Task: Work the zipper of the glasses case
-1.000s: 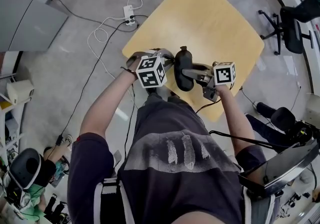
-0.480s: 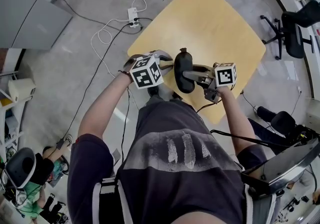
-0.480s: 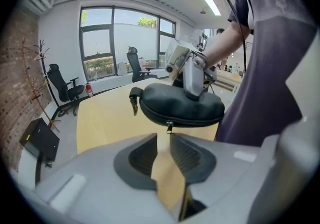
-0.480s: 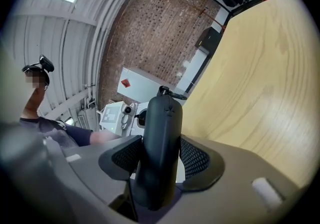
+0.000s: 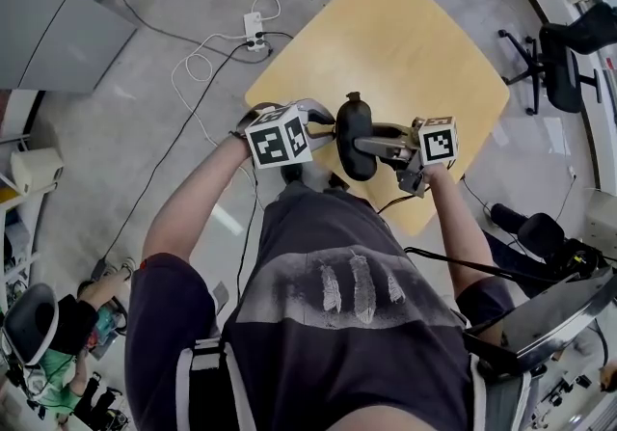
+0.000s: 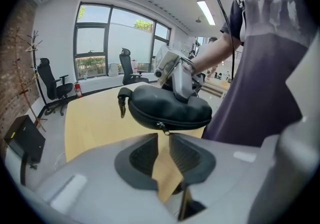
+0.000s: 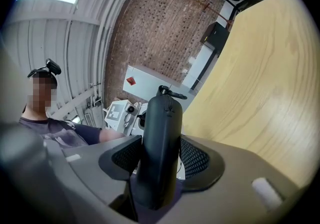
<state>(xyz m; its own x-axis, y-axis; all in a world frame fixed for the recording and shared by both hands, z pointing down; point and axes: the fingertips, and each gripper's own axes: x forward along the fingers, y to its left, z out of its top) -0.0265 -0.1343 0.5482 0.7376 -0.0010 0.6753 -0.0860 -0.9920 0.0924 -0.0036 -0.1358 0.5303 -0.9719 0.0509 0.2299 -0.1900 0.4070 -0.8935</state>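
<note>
Glasses case (image 5: 354, 135), black, was held in the air over the counter's (image 5: 405, 24) near edge, upright in the right hand-held gripper (image 5: 374, 143). Its jaws stood wide and were clamped across the case's body.

Zipper pull (image 6: 163, 128) sat about midway along the seam. The shell halves were not gaping, so I judged the zip part-run at most, with most of the travel left.

Left hand-held gripper (image 6: 162, 140): jaws had just been opening and stood partly apart. Nothing was between the pads, and the pull hung just beyond their tips, ungripped.

- Only the left gripper view showed the pull, the seam and the clip strap (image 6: 121, 105).
- The right gripper view showed the clamp itself.
- The head view showed both hand-held grippers meeting at the case.
</note>
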